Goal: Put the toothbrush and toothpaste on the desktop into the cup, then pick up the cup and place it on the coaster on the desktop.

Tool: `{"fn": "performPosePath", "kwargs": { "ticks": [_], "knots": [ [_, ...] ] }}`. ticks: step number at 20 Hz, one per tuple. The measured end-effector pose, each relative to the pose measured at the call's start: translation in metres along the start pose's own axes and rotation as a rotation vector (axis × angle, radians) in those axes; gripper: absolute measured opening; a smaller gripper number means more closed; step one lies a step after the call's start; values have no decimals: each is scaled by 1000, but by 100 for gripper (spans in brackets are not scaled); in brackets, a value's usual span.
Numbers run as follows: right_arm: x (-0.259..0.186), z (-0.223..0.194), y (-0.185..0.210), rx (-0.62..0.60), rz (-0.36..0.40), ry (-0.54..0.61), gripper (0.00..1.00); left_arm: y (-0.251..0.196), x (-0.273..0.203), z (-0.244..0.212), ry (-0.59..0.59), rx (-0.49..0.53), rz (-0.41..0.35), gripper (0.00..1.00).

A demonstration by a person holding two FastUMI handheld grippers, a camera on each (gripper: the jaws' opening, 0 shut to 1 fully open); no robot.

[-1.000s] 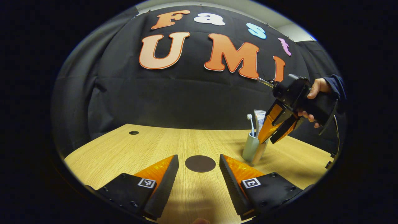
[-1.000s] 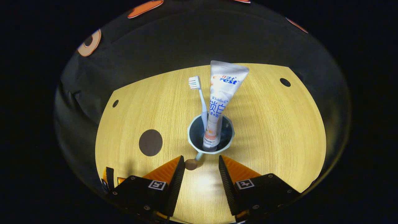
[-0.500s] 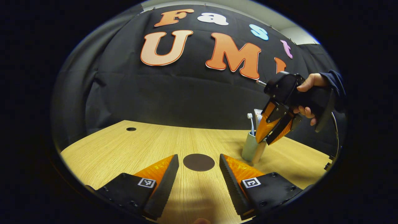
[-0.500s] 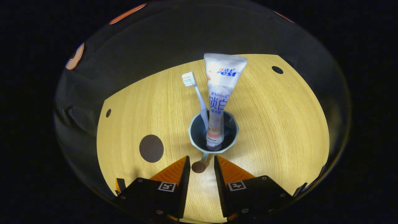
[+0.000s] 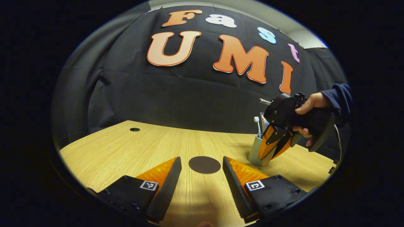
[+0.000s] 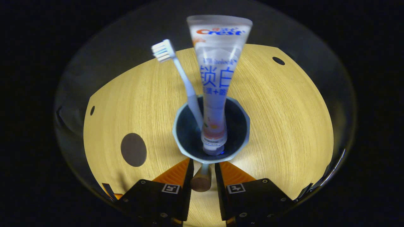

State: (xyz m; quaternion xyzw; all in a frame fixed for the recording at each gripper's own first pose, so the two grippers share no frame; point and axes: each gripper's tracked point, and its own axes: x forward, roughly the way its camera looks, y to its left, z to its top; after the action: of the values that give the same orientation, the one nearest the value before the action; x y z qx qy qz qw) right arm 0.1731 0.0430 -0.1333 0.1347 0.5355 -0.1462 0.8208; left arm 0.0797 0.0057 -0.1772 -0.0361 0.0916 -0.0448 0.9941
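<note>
A pale blue-green cup (image 6: pixel 180 145) stands upright on the wooden desktop (image 6: pixel 284 119). The white toothpaste tube (image 6: pixel 217 78) and the light blue toothbrush (image 6: pixel 186 82) stand in it. My right gripper (image 6: pixel 203 162) hangs low over the cup's near side. Its fingers straddle the cup's wooden handle (image 6: pixel 201 181) with a slim gap showing on the handle's right. In the left gripper view the cup (image 5: pixel 254 152) is at the right, and the right gripper (image 5: pixel 269 157) points down beside it. The round dark coaster (image 5: pixel 204 164) lies just beyond my open, empty left gripper (image 5: pixel 202 159).
The coaster (image 6: pixel 133 149) lies left of the cup in the right gripper view. A hand in a dark sleeve (image 5: pixel 311 102) holds the right gripper. Small round holes (image 5: pixel 134 129) (image 6: pixel 278 60) mark the desktop's far corners. Black cloth walls the back.
The right gripper has come down close to the cup, and its fingers have narrowed around the handle. The left gripper has barely moved.
</note>
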Motion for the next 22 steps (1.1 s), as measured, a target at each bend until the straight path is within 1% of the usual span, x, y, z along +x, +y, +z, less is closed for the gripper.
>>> {"fn": "performPosePath", "kwargs": {
  "ticks": [2, 4, 5, 6, 7, 8, 12, 14, 15, 16, 18, 22],
  "knots": [
    [2, 1, -16, 2, -5, 3, 36, 0, 1, 2, -2, 1, -2, 86],
    [6, 3, -18, -16, 0, -4, 31, -2, 0, 1, 0, 1, -6, 86],
    [4, 5, -23, -35, -9, -16, 31, -2, 1, 0, 1, 3, -8, 86],
    [5, 7, -23, -51, -13, -32, 30, -3, 1, -1, 5, 6, -8, 86],
    [2, 7, -20, -64, -12, -38, 33, -3, 1, -1, 5, 9, -7, 86],
    [1, 9, -18, -78, -5, -39, 28, -4, 1, 1, 2, 10, -9, 86],
    [1, 20, -16, -173, 0, -63, 26, -4, 1, -1, 1, 11, -12, 86],
    [-2, 24, -13, -217, 18, -81, 26, -3, 2, 0, 3, 16, -7, 86],
    [-3, 24, -13, -234, 33, -95, 21, -2, 2, 1, -4, 26, 3, 86],
    [-3, 28, -13, -255, 48, -112, 25, -1, 1, 4, -13, 31, 6, 86],
    [-7, 35, -14, -329, 57, -156, 26, -4, -1, 5, -22, 31, 1, 86],
    [-20, 53, -10, -464, 122, -209, 25, -6, -7, 10, -40, 40, -1, 86]
  ]
}}
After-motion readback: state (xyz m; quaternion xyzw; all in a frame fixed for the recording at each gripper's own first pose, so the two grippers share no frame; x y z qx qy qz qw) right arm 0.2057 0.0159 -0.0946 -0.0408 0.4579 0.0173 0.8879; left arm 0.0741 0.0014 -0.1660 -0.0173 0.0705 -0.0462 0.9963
